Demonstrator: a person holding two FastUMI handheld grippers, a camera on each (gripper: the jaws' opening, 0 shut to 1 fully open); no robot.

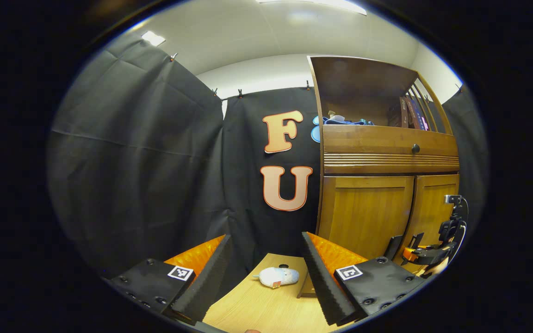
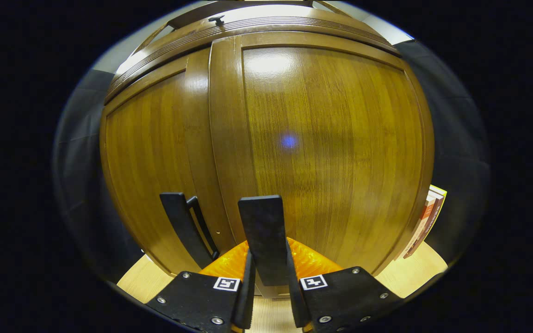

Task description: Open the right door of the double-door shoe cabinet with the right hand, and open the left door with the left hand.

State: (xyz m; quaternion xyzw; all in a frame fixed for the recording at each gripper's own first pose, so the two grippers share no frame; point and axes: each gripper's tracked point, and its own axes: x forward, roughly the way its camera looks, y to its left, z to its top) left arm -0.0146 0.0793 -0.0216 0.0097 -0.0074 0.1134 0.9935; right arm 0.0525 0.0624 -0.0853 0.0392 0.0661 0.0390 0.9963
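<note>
My right gripper [image 2: 269,282] is clamped on the black handle [image 2: 263,238] of the right door [image 2: 331,138], which sits flush and closed. The left door [image 2: 151,152] beside it is closed too. My left gripper [image 1: 264,277] hangs spread wide above the worktop [image 1: 257,305], well short of the shoe cabinet [image 1: 387,152].

right door [image 2: 331,138]: brown wood, closed | left door [image 2: 151,157]: closed | black handles [image 2: 262,236] upright
</note>
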